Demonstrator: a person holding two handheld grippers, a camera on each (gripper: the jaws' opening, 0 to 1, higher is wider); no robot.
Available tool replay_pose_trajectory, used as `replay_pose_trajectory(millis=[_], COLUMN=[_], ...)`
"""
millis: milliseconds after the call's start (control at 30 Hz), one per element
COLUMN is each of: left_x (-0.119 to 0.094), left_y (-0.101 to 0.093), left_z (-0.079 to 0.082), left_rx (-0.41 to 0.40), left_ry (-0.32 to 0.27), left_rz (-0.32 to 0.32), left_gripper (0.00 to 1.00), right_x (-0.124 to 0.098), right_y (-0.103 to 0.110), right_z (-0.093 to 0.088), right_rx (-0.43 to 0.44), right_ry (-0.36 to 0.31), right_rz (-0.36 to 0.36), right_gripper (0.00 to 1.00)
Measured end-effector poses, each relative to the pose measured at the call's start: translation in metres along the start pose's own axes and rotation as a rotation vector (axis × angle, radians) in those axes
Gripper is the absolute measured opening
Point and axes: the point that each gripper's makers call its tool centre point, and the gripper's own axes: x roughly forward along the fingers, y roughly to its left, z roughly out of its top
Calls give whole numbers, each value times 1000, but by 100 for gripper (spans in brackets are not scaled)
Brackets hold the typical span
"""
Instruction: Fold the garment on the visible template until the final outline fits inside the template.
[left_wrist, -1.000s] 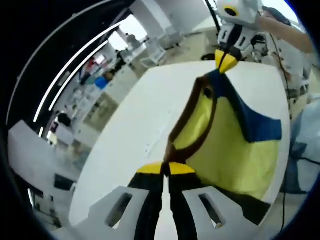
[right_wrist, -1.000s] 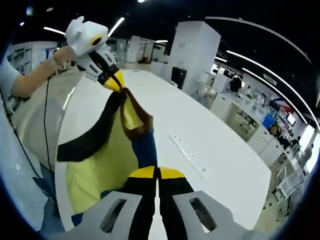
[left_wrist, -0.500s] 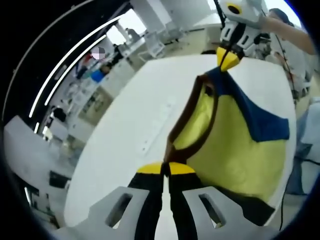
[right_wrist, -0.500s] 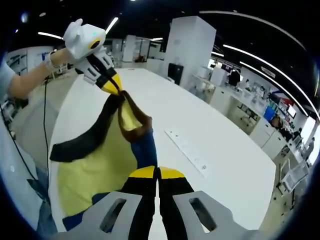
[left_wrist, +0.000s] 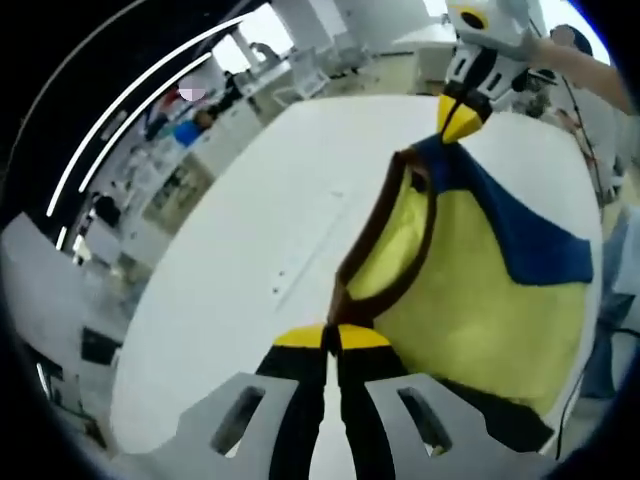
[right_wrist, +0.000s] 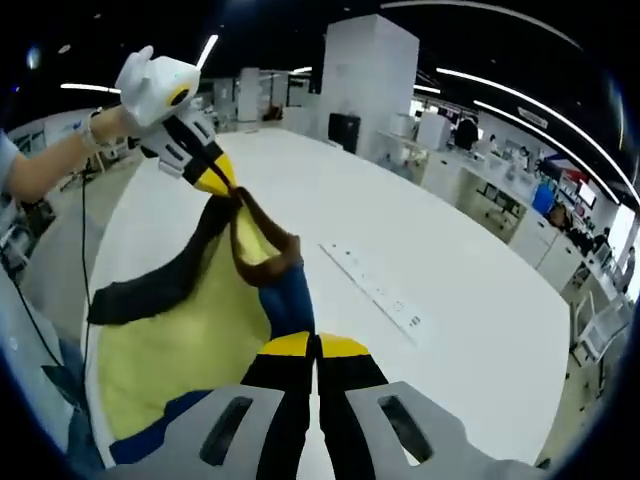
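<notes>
Your left gripper (left_wrist: 332, 338) and right gripper (right_wrist: 314, 345) each clamp jaws tight on the yellow garment (left_wrist: 480, 300), stretched between them above the white table (left_wrist: 250, 260); in the left gripper view the right gripper sits at 1 o'clock.

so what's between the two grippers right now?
The garment's brown-trimmed neckline, stretched from the left gripper to the right gripper in the left gripper view. Both are shut on the garment. Nothing else lies between them.
</notes>
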Motion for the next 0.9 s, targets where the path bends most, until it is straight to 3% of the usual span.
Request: replay_pose_trajectory(millis=[567,900], left_x=[54,75], left_y=[8,11], left_z=[-18,-31], left_rx=[-43,-70], left_ry=[43,65], left_rz=[-28,-39], left_gripper=[0,0], right_x=[41,62], right_y=[-21,-27], right_z=[-25,-35], right_rx=[44,68], right_ry=[28,39], right_rz=[11,20], right_gripper=[1,1])
